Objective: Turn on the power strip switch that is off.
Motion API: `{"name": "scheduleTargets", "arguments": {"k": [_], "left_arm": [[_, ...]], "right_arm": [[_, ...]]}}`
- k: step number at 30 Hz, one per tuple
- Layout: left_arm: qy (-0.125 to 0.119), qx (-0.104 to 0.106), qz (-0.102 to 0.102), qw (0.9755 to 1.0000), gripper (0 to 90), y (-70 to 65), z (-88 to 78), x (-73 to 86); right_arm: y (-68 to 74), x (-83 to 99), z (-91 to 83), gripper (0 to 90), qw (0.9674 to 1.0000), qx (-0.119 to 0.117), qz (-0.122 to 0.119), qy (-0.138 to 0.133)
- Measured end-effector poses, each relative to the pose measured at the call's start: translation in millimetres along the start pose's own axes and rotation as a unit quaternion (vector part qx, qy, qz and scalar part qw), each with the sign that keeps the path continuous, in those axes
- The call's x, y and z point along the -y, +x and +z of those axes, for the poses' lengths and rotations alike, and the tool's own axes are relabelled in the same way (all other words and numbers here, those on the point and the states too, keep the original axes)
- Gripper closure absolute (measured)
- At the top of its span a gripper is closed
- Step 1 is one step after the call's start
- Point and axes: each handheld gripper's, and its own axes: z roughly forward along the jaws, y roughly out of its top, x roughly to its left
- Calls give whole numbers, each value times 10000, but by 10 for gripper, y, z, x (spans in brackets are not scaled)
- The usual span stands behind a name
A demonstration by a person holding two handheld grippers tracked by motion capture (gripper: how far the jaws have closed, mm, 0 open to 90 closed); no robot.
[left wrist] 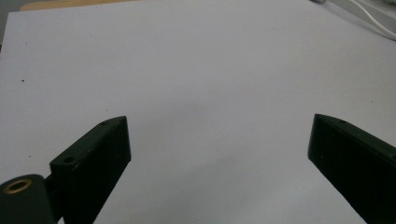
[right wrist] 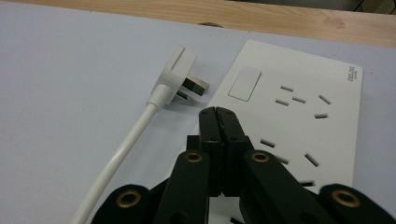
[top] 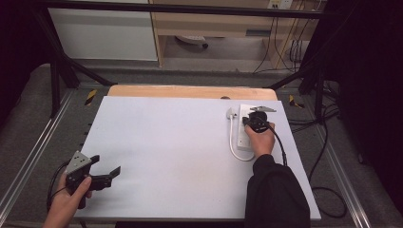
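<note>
A white power strip [top: 245, 124] [right wrist: 299, 121] lies at the table's far right, sockets and a flat switch facing up. Its white cable [top: 232, 142] [right wrist: 125, 144] loops back, and the white plug [top: 232, 114] [right wrist: 180, 74] rests on its side just left of the strip, prongs toward it. My right gripper [top: 248, 118] [right wrist: 218, 112] is shut with nothing between its jaws, its tips over the strip's near left edge, a short way from the plug. My left gripper [top: 105, 167] [left wrist: 219, 140] hangs open above bare table at the near left.
A pale sheet [top: 180, 152] covers the tabletop, with a wooden edge [top: 190, 91] showing at the back. Black frame bars [top: 180, 8] and loose cables [top: 328, 190] surround the table. A person's dark sleeve [top: 275, 190] reaches in from the bottom right.
</note>
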Motion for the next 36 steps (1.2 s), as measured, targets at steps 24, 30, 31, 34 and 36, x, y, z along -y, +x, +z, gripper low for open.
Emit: {"name": "scheduleTargets", "arguments": {"k": [24,30,31,34,36], "left_arm": [[-8,-3,2,10000,61,3,-5,-2],[-18,-2,-5,10000,61,4,-9,-4],[-22,-1,-3,10000,61,3,-11,-4],[-16,-6,-9,10000,61,5,-9,-3],[-17,-7,-10,10000,61,7,-9,-4]], "right_arm": [[-22,-25,11,900,9999,-32,113,66],[-22,-43,-12,900,9999,-50,88,15],[-20,-40,-12,900,10000,-43,86,11],[-16,-40,-21,900,10000,-39,87,17],[-17,-47,-32,900,10000,-50,66,5]]}}
